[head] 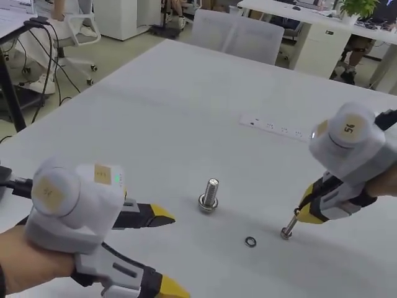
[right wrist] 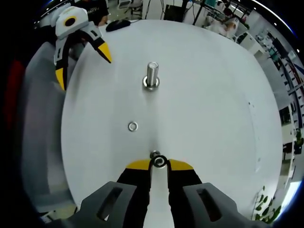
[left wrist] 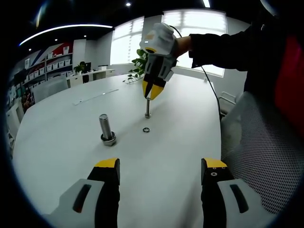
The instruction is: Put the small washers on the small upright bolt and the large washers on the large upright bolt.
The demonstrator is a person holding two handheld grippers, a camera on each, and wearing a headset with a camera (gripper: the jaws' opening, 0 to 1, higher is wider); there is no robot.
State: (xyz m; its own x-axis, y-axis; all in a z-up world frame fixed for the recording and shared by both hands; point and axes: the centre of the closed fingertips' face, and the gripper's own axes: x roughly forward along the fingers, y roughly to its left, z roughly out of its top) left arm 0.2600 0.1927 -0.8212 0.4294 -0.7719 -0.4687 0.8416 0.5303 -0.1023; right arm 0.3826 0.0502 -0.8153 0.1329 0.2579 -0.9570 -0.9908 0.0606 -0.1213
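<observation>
The large bolt [head: 211, 194] stands upright mid-table with a washer around its foot [head: 208, 204]. The small bolt [head: 288, 228] stands to its right. My right gripper [head: 304, 212] hovers over the small bolt's top, shut on a small washer [right wrist: 159, 161] held between its yellow tips [right wrist: 159, 165]. Another small washer [head: 250, 241] lies flat on the table between the two bolts, slightly nearer me. My left gripper [head: 169, 251] is open and holds nothing, at the near left, short of the large bolt [left wrist: 105, 128]. Its jaws [left wrist: 160, 164] stand wide apart.
The white table [head: 161, 124] has a white power strip [head: 273, 127] at the far right. Office chairs [head: 239, 34] and desks stand beyond the far edge. A person's dark sleeve [left wrist: 223, 42] holds the right gripper [left wrist: 153, 89].
</observation>
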